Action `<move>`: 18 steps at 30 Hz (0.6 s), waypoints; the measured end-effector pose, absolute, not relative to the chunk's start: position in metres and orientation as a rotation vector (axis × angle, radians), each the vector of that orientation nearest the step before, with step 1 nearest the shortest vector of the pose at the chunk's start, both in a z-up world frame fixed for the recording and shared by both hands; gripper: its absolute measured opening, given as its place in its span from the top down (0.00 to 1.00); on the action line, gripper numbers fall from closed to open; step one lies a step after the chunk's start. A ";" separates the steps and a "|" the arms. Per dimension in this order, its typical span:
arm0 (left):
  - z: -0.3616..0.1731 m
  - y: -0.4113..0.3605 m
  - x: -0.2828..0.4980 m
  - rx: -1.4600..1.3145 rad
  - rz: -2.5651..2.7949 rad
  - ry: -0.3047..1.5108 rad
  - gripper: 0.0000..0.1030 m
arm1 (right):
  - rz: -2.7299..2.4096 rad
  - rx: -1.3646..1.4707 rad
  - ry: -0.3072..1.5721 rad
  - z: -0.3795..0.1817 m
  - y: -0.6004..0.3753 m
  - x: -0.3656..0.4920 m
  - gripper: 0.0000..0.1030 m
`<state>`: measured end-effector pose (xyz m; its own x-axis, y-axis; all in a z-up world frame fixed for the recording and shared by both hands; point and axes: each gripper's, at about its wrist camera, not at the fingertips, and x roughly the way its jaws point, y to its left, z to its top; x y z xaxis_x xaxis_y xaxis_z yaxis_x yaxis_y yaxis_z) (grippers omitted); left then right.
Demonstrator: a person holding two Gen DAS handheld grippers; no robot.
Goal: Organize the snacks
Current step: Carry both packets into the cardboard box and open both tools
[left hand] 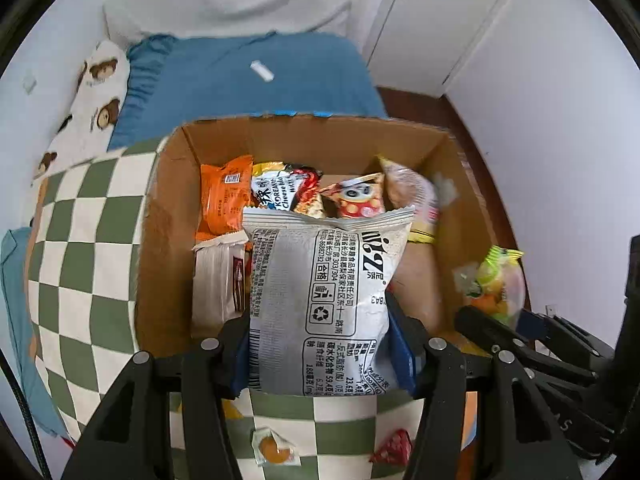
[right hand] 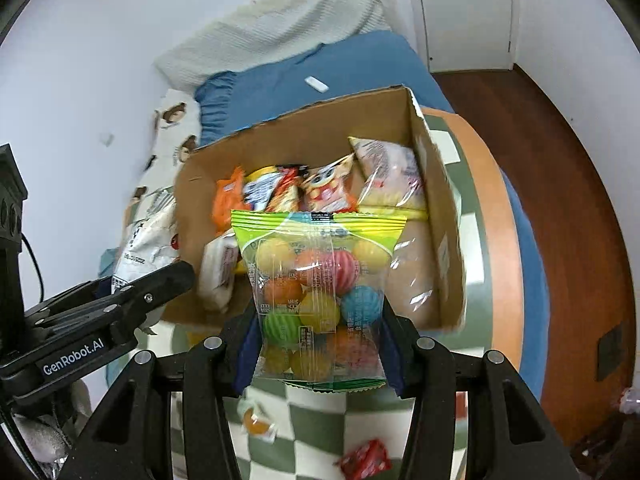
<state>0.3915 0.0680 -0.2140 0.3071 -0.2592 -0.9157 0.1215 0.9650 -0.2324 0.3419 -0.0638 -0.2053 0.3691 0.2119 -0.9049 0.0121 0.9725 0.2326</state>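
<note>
My left gripper (left hand: 320, 344) is shut on a white snack bag with black print (left hand: 324, 292) and holds it over the near edge of a cardboard box (left hand: 168, 216). My right gripper (right hand: 318, 344) is shut on a clear bag of coloured candy balls (right hand: 316, 292), held over the same box (right hand: 440, 200). The box holds several snack packs: an orange pack (left hand: 222, 198), a Korean cheese pack (left hand: 280, 192), a cartoon pack (left hand: 356, 200) and a white pack (left hand: 218, 280). Each gripper shows in the other's view, the right one (left hand: 516, 332) beside the left one (right hand: 160, 280).
The box stands on a green-and-white checked cloth (left hand: 88, 248) on a bed with a blue sheet (left hand: 248, 80). A small orange jelly cup (left hand: 274, 448) and a red wrapped snack (left hand: 394, 446) lie on the cloth in front of the box. Wooden floor (right hand: 568, 160) lies to the right.
</note>
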 end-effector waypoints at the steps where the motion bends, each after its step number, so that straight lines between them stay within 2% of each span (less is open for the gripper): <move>1: -0.223 0.068 0.399 -0.138 -0.248 1.263 0.48 | 0.121 0.210 1.203 -0.211 -0.065 0.351 0.48; 8: -0.289 0.066 0.438 -0.164 -0.206 1.452 0.48 | 0.066 0.160 1.316 -0.258 -0.070 0.394 0.48; 15: -0.322 0.062 0.442 -0.192 -0.211 1.543 0.48 | 0.036 0.101 1.361 -0.284 -0.070 0.408 0.48; 16: -0.323 0.062 0.442 -0.185 -0.207 1.541 0.46 | 0.037 0.090 1.366 -0.286 -0.069 0.411 0.48; 18: -0.322 0.064 0.440 -0.177 -0.192 1.529 0.29 | 0.021 0.090 1.384 -0.290 -0.070 0.415 0.47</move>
